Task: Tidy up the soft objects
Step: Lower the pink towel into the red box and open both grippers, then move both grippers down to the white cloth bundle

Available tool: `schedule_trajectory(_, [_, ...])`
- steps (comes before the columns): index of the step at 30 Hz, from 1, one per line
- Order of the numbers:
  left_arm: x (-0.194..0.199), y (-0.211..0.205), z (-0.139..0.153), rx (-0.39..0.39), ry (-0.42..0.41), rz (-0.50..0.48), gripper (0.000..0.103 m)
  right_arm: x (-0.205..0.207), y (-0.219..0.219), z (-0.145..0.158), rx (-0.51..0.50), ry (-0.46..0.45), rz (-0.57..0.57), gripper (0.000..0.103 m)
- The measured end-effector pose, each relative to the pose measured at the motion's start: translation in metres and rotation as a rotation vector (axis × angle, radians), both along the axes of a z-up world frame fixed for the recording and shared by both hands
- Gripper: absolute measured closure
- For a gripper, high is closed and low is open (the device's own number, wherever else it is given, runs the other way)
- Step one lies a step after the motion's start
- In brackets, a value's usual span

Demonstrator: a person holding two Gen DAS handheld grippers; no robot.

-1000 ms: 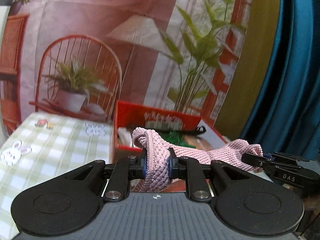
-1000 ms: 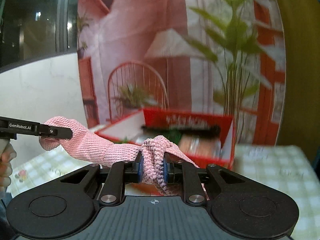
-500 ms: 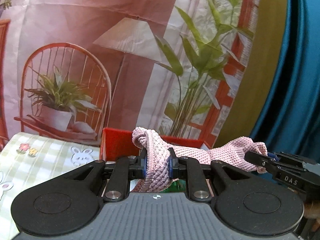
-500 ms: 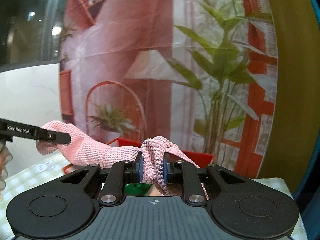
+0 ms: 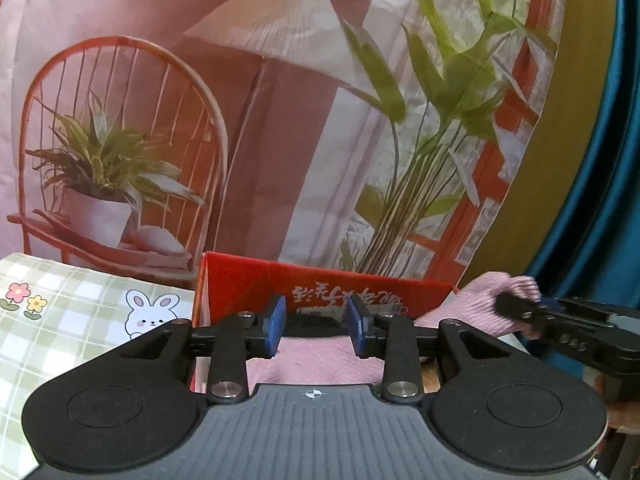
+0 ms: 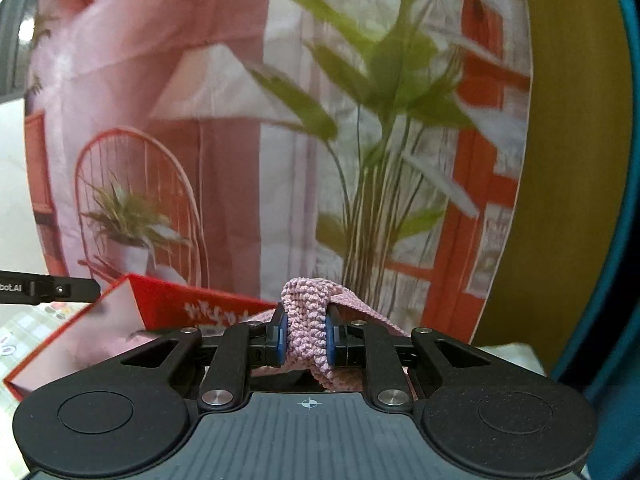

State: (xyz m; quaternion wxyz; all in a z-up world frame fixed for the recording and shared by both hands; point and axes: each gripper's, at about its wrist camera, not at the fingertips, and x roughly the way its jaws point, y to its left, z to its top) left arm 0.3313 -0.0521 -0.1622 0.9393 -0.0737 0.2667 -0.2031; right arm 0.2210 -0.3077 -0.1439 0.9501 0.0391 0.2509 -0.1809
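Note:
A pink knitted cloth (image 5: 312,364) sags over a red box (image 5: 320,288). My left gripper (image 5: 316,330) is opening: its blue pads stand apart and do not touch the cloth, which hangs just beneath them. The far end of the cloth (image 5: 488,300) is pinched by my right gripper (image 5: 516,308), which comes in from the right. In the right wrist view, the right gripper (image 6: 306,332) is shut on a bunched fold of the pink cloth (image 6: 306,300). A finger of the left gripper (image 6: 52,290) shows at the left, above the red box (image 6: 180,304).
A printed backdrop (image 5: 280,120) of a chair, lamp and plant hangs close behind the box. The table wears a green checked cloth with a rabbit print (image 5: 80,320). A teal curtain (image 5: 608,200) hangs at the right.
The left gripper's jaws have parted and let go of the cloth, which dropped below the pads. Both grippers moved forward over the red box. The right gripper kept its grip.

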Motion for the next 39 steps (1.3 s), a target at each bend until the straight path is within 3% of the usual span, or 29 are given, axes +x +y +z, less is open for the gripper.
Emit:
schedule_trajectory(4, [0.001,0.0,-0.004,0.019,-0.002,-0.013,0.06,0.023,0.011,-0.018,0.007,0.08,0.037,0.087])
schedule_trajectory(9, [0.003,0.004,-0.006,0.028,0.01,-0.014,0.059,0.051,0.021,-0.035,0.026,0.176,0.052,0.087])
schedule_trajectory(12, [0.002,0.006,-0.006,0.045,0.011,-0.008,0.052,0.059,0.019,-0.04,0.066,0.215,0.046,0.087])
schedule_trajectory(16, [-0.002,0.006,-0.003,0.061,0.004,0.004,0.04,0.055,0.016,-0.04,0.059,0.227,0.049,0.073])
schedule_trajectory(18, [-0.006,0.005,0.0,0.065,0.002,0.004,0.036,0.047,0.015,-0.037,0.057,0.208,0.049,0.067])
schedule_trajectory(20, [-0.012,0.004,0.002,0.076,-0.003,0.001,0.03,0.037,0.016,-0.033,0.051,0.181,0.068,0.048])
schedule_trajectory(23, [-0.023,0.004,0.005,0.097,-0.001,0.002,0.017,0.02,0.021,-0.026,0.027,0.133,0.098,0.029])
schedule_trajectory(27, [-0.042,0.006,0.009,0.125,0.018,0.038,0.013,-0.009,0.033,-0.019,0.01,0.043,0.119,0.004])
schedule_trajectory(39, [-0.117,0.035,-0.01,0.122,0.037,0.083,0.008,-0.101,0.067,-0.03,0.022,-0.149,0.134,0.0])
